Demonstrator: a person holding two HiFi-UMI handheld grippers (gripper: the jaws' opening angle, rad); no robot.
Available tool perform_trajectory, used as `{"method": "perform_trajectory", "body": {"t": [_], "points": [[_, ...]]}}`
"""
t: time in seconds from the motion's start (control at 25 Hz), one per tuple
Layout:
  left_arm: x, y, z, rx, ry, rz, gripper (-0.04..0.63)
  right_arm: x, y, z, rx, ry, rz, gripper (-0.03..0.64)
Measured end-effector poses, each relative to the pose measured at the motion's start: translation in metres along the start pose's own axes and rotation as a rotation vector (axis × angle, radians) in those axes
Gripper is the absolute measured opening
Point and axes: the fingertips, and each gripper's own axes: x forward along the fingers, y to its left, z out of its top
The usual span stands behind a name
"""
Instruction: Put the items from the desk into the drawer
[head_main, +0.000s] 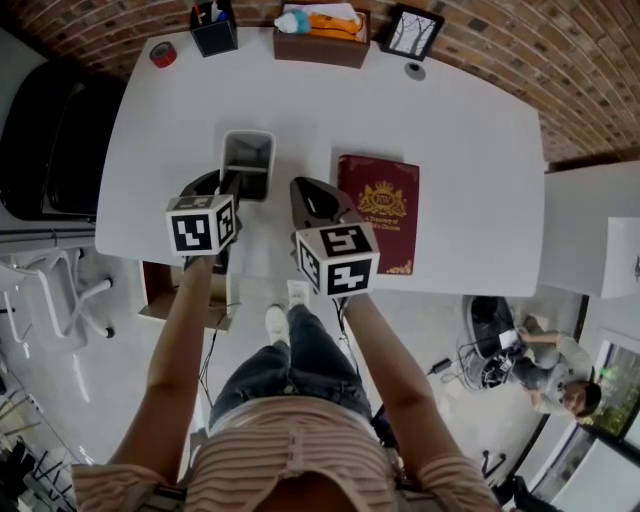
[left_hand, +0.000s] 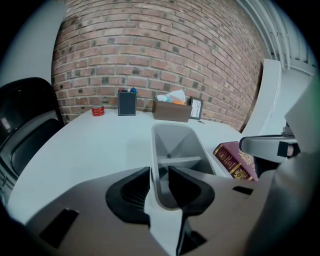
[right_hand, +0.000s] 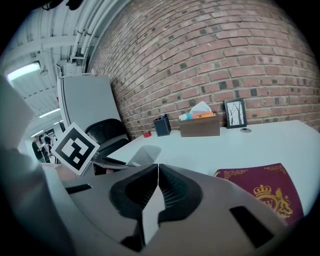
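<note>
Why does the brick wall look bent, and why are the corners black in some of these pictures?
Head view: the wide lens bows the brick wall and the edges of the white desk. Left gripper view: fisheye bulge in the wall, black corners outside the lens circle. Right gripper view: same bulge and corners; a ceiling light glares at the left.

Grey open-top plastic bin (left_hand: 175, 137), divider inside, standing upright on desk, extending straight ahead of left gripper (left_hand: 159, 172). Its near wall sitting between parted jaws, right jaw reaching inside bin. Maroon book (right_hand: 260, 187), gold crest and border, lying flat and closed, just right of right gripper (right_hand: 158, 167). Brown drawer (head_main: 160, 292) standing open beneath left gripper.
</note>
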Motion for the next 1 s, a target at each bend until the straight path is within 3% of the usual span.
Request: {"method": "perform_trajectory", "body": {"t": [0.36, 0.64, 1.0], "points": [[-0.002, 0.007, -0.001, -0.006, -0.003, 0.036, 0.049, 0.004, -0.001, -0.002, 0.020, 0.017, 0.007, 0.017], [-0.007, 0.012, 0.002, 0.003, -0.022, 0.083, 0.041, 0.004, -0.002, -0.002, 0.023, 0.023, 0.009, 0.017], [-0.037, 0.024, 0.021, -0.055, -0.134, 0.122, 0.040, 0.004, 0.010, 0.002, 0.004, 0.020, 0.050, 0.017]]}}
